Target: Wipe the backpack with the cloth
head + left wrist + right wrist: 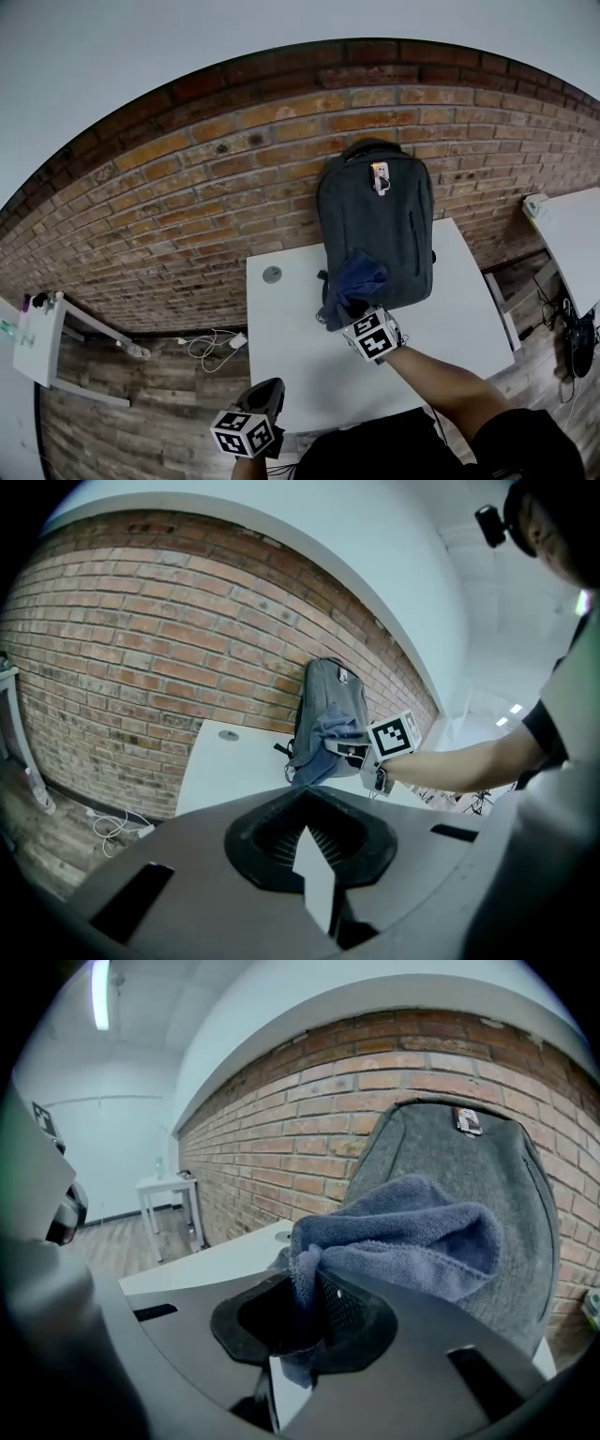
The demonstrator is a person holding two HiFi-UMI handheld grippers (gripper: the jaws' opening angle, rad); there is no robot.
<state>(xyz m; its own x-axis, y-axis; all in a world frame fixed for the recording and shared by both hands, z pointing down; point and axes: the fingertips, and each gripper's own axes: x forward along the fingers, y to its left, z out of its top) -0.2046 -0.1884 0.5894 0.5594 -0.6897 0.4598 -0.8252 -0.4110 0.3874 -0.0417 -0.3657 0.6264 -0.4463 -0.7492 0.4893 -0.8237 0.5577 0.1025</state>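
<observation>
**Cloth held against the backpack's front**

A red brick wall [187, 187] filled the back of the scene. A white worktop [291, 356] stood with its back edge against it. A dark grey backpack [375, 225] stood upright at the back edge of the worktop, toward the right corner, with its back to the bricks and its front facing the person.

A blue-grey cloth [361, 277] was bunched against the lower left part of the backpack's front, just above the worktop. In the right gripper view the cloth [403, 1241] spread over the grey fabric of the backpack [497, 1176].

The right hand-held gripper [359, 309] reached in from the front edge over the middle of the worktop. Its jaws were clamped on a fold of the cloth, with a bit of cloth hanging down between them. The person's bare forearm ran back from it toward the front right corner.

The left hand-held gripper [267, 394] hung by the front left corner of the worktop, well apart from the backpack. Its own view showed its jaws together with nothing between them, pointing across the worktop at the backpack.

A small round grey disc [272, 275] sat in the worktop near its back left corner. A small tag [380, 176] hung on the top of the backpack's front.
</observation>
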